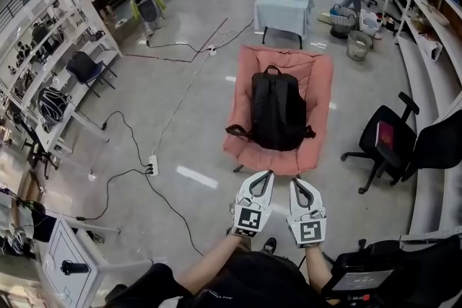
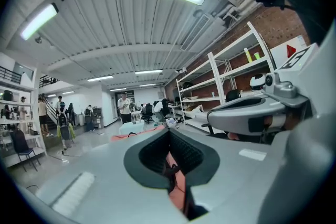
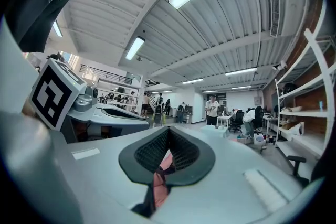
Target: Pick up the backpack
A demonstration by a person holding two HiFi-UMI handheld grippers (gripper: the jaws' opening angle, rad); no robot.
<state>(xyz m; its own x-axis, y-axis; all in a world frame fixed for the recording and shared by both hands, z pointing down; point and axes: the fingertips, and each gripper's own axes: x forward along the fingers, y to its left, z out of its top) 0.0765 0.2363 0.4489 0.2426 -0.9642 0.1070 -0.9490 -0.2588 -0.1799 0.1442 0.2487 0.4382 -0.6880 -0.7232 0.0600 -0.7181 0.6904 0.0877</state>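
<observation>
A black fabric backpack lies flat in the middle of a low salmon-pink padded chair that stands on the grey concrete floor. The backpack's carry handle points to the far edge of the chair and its base sits close to the near edge. One dark strap trails out toward the chair's near left corner.

The left hand-held gripper, grey-white with a square-marker cube at its back, has its jaws fully closed and grips nothing. In the left gripper view the dark ribbed pads meet at their tips, with only pink chair fabric showing in the gap behind them. The right hand-held gripper is just beside it, likewise closed and empty. Its own view shows the pads together over the same pink.

In the head view both tips point at the chair's near edge and are apart from the backpack.

Beyond the chair's far edge stands a small table draped in a pale blue cloth. A black office chair is to the right.
</observation>
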